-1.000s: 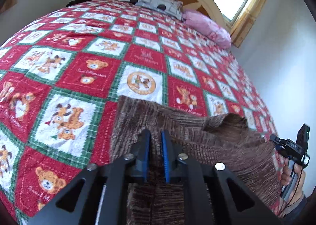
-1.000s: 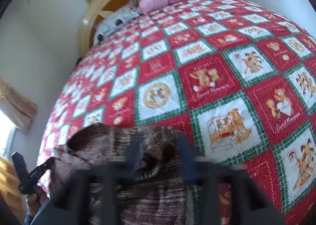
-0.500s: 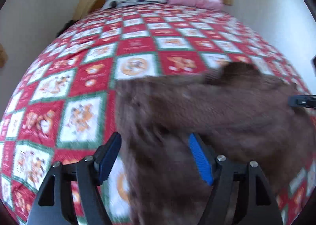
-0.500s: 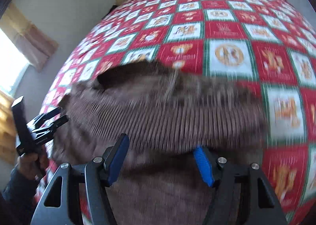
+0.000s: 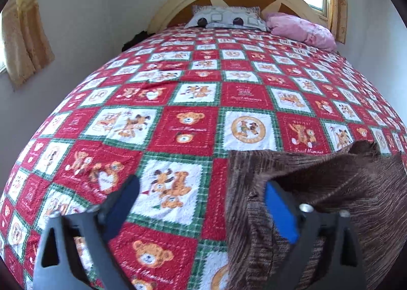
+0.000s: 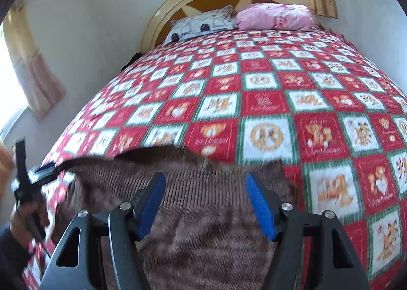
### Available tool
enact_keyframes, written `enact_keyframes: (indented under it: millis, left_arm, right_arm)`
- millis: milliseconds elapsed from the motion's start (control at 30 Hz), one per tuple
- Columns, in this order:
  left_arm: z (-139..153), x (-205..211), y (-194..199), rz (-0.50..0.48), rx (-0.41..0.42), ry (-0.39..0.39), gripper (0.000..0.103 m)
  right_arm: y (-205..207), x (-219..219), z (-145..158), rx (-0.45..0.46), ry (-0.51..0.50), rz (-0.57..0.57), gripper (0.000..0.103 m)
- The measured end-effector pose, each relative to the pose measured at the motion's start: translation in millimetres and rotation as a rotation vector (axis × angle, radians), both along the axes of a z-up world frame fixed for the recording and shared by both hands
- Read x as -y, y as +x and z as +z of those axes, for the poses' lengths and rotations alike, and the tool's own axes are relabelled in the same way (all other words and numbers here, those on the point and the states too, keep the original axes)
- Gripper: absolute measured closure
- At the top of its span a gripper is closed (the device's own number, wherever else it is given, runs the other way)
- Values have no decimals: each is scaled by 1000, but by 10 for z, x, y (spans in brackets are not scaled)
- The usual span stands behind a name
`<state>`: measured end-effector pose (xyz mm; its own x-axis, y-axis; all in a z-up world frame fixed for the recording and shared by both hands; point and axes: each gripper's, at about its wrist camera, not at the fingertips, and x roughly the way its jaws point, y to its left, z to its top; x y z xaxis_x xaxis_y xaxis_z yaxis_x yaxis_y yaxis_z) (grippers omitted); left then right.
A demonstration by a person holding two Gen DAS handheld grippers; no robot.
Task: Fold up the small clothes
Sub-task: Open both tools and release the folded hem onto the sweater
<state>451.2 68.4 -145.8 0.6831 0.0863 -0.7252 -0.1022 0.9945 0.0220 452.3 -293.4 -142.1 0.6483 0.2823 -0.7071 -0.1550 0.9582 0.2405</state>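
Over quilt (image 5: 193, 134) | left gripper (image 5: 201, 203) spread, empty | right gripper (image 6: 206, 203) spread above brown garment (image 6: 203, 234)

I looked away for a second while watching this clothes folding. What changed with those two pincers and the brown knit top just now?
The left gripper, pinched shut on the brown knit top a second ago, has opened and let go; it now sits off the top's left edge. The right gripper also stands open above the cloth. The top, which was bunched, now lies flatter on the bed quilt. The pillows have not moved.
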Motion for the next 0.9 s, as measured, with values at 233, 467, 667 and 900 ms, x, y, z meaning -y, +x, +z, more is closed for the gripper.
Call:
enact_keyframes:
  millis: [233,467,667,900]
  left_arm:
    - [-32,93,525,-15,-141,-43,3]
    - [-61,-262,329,153,-146,15,3]
    - [-118,-300,-36,161,-109,-22,3]
    - [-294,-7,-444,53,-165,32,3]
  right_arm:
    - [-241,-136,-259,-47,-159,33,36]
    - [-158,457,-202,-36,-116,-137,37]
    - [174,577,-470,-180,-219,-239,37]
    - [-114,646,-249,-142,-189,-314,35]
